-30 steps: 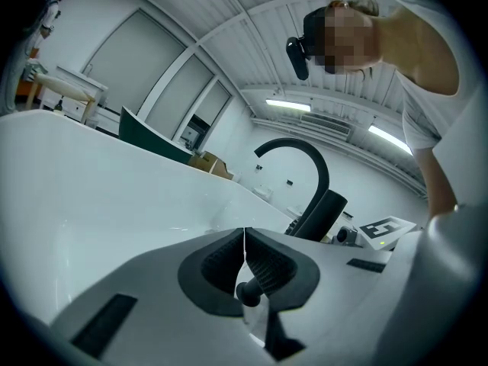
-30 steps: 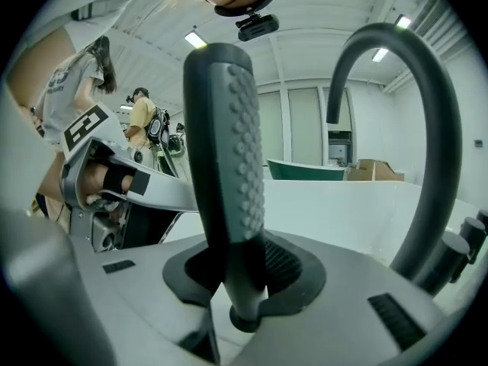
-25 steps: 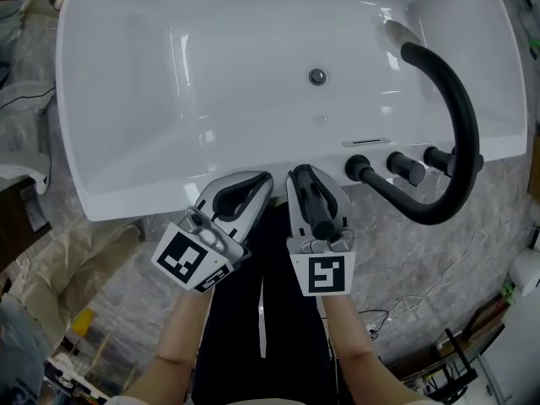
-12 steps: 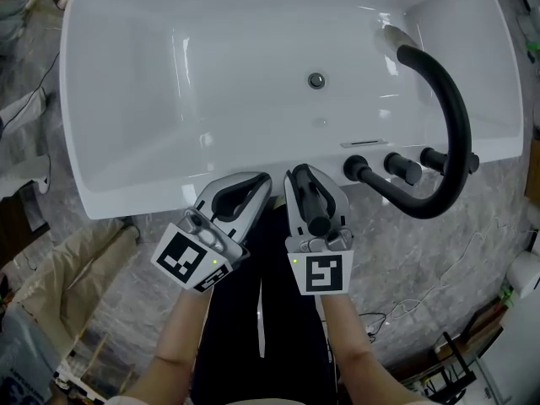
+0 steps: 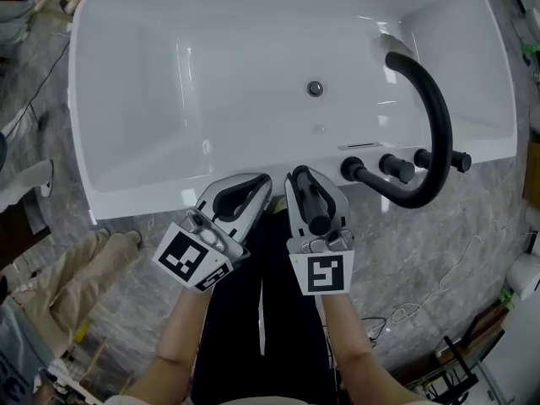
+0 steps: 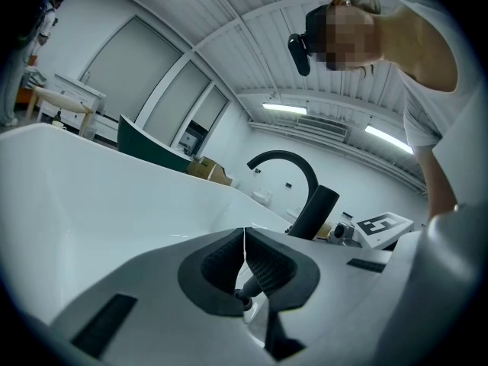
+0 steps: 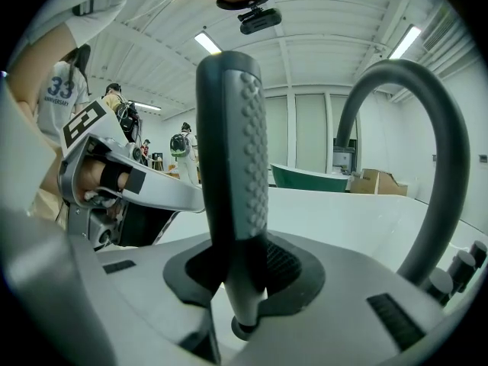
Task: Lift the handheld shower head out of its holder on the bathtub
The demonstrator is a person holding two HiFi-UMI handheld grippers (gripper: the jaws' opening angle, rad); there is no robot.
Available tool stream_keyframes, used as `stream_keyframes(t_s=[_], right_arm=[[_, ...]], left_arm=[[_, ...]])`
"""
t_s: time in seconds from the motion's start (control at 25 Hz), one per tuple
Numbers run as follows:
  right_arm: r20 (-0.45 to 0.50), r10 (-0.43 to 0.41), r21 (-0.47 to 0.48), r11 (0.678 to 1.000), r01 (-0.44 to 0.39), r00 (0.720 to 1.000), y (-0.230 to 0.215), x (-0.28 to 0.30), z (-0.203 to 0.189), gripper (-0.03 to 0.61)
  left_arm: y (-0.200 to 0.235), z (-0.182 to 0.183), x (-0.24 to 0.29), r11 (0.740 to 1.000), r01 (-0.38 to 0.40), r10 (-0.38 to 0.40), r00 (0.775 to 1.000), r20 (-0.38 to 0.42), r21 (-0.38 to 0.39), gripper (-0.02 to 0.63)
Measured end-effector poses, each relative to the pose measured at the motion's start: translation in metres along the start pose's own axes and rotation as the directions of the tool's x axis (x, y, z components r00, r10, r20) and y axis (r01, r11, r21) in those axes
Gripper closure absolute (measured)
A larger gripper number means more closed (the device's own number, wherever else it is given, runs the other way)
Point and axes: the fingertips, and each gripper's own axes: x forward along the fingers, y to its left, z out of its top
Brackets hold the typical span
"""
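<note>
Tub-side, mid-task: the right claw is clamped on the handheld shower head, a slim black wand lying along the claw's length between its jaws, just short of the near rim of the glossy white bathtub. In the right gripper view the wand stands upright between the ribbed dark pads, its matte shaft carrying rows of small raised bumps down one side and narrowing to a round tip below the jaws. The left claw sits just to the left, its jaws pressed together on nothing. To the right along the rim, a thick matte black spout arches over the basin, with stubby black knobs at its foot. Farther in, a small round metal drain dots the smooth tub floor. Grey, marble-patterned flooring surrounds the tub.
</note>
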Motion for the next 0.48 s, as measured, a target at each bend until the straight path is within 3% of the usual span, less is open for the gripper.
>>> stream_keyframes(t_s=[0.48], right_arm=[[-0.004,-0.009,-0.017,1.000,0.009,1.000,0.003,-0.011,0.028,0.474]], left_arm=[[-0.016,0.021,-0.009,0.999,0.025,-0.025,1.000,0.001,0.024,0.601]])
